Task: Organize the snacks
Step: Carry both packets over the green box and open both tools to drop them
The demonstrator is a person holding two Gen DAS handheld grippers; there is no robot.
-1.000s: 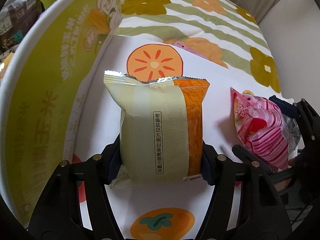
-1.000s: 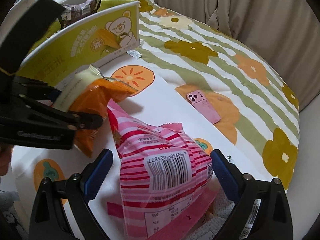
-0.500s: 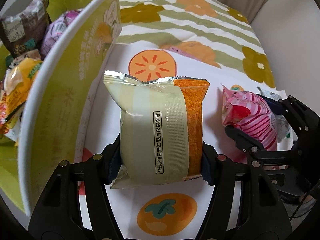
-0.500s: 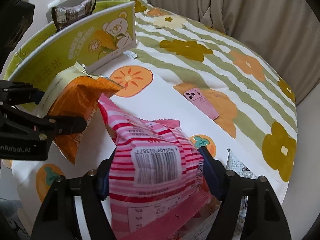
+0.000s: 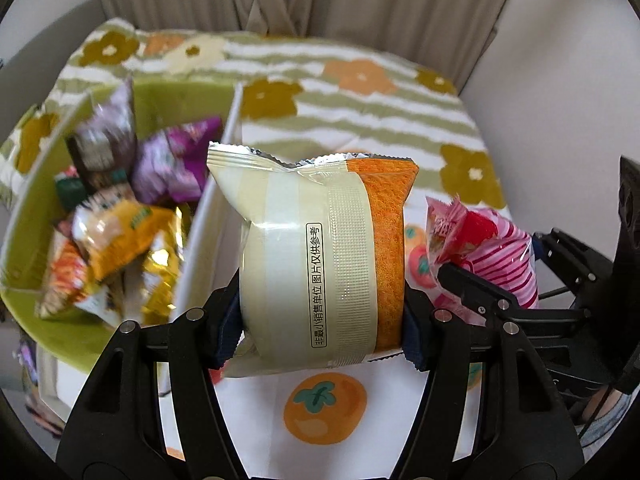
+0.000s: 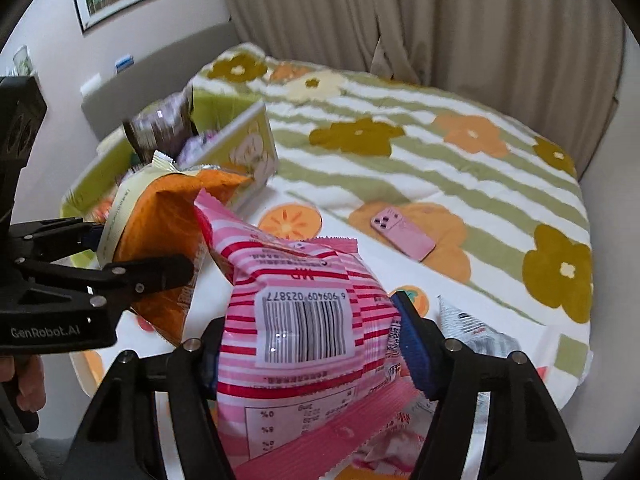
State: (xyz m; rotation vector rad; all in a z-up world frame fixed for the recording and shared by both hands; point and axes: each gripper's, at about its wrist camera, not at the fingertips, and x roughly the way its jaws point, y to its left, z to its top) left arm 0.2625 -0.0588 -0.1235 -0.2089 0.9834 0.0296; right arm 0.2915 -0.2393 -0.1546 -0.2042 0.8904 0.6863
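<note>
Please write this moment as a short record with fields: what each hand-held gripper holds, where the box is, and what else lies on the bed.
left hand-held gripper: shut on cream and orange snack pack, held upright
right hand-held gripper: shut on pink striped snack pack, barcode facing the camera
green box: left of the cream and orange pack, already holding several snack packs
pink phone: lying flat on the flowered blanket
silver wrapper: on the bed, right of the right hand-held gripper

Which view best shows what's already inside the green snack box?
The left wrist view: it looks down into the green snack box, showing purple, brown and yellow packets, though blurred. The right wrist view shows only the box's outer wall and one brown packet, partly behind the cream-and-orange packet.
</note>
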